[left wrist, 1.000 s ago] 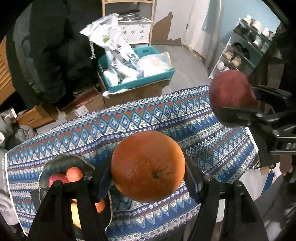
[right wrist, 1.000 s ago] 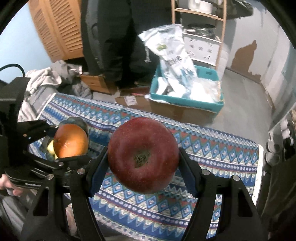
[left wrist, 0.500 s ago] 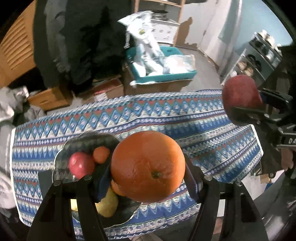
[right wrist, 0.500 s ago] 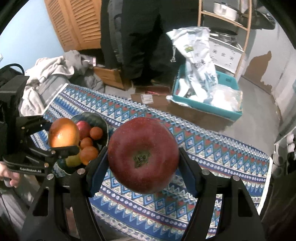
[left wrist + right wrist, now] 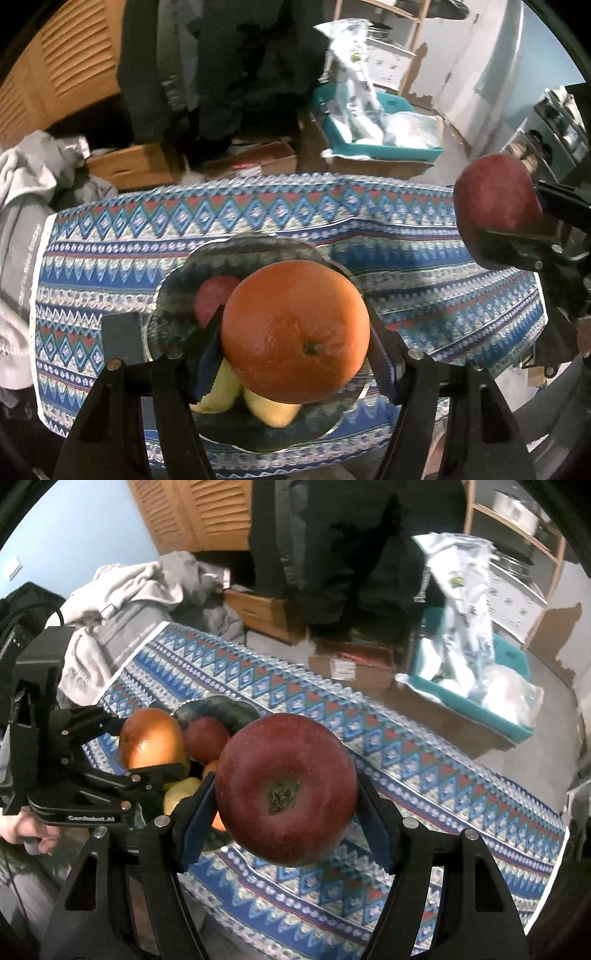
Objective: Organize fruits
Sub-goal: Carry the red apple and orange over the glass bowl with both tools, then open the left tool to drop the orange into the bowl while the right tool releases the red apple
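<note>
Orange (image 5: 295,332) — held in the air between the two fingers of the left gripper (image 5: 295,343), clamped at its sides. Round, no clear long axis; its stem scar faces the left wrist camera, slightly low and right of centre. It sits directly above the bowl (image 5: 173,295).

Apple (image 5: 286,788) — dark red, clamped at its sides by the right gripper (image 5: 286,805). Stem pit faces the right wrist camera, so its core axis runs along the fingers. It hangs over the cloth just right of the bowl, level with the orange and apart from it.

Bowl — dark glass, scalloped rim, standing on the tablecloth (image 5: 424,266) near the table's near-left part. Contents: a red apple (image 5: 212,299) at the back, yellow fruits (image 5: 271,408) at the front, a small orange fruit (image 5: 211,768) partly hidden behind the right fingers. The rim's back and left stretches show clear of fruit.

Tablecloth — blue, diamond-patterned; bare from the bowl out to the right edge and along the far edge.

Beyond the far edge — cardboard boxes (image 5: 349,662), a teal bin (image 5: 513,664) with plastic bags, a grey garment heap (image 5: 147,587) at the left corner.
</note>
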`<control>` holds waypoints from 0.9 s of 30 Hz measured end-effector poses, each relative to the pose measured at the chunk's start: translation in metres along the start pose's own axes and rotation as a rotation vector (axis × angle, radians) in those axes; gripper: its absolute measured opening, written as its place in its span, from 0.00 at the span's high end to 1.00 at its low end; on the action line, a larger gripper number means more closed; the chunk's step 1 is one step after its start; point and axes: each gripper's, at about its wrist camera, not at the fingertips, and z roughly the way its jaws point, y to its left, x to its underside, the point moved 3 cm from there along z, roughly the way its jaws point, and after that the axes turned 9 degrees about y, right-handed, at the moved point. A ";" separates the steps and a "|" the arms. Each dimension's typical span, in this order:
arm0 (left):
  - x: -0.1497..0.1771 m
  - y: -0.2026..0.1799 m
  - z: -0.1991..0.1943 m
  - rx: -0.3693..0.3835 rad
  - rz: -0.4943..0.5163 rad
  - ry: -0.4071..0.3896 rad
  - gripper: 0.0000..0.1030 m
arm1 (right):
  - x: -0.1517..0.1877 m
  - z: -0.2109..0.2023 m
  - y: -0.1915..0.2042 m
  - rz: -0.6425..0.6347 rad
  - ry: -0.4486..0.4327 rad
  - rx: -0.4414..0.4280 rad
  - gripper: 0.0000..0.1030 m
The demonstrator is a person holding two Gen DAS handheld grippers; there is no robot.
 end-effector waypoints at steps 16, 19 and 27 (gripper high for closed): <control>0.017 0.040 0.047 -0.013 -0.058 0.094 0.32 | -0.028 0.063 0.036 -0.025 0.098 -0.053 0.30; 0.022 0.039 0.059 -0.022 -0.045 0.129 0.32 | -0.028 0.069 0.036 -0.027 0.113 -0.051 0.30; 0.024 0.040 0.076 -0.014 -0.035 0.159 0.32 | -0.031 0.078 0.041 -0.033 0.133 -0.062 0.30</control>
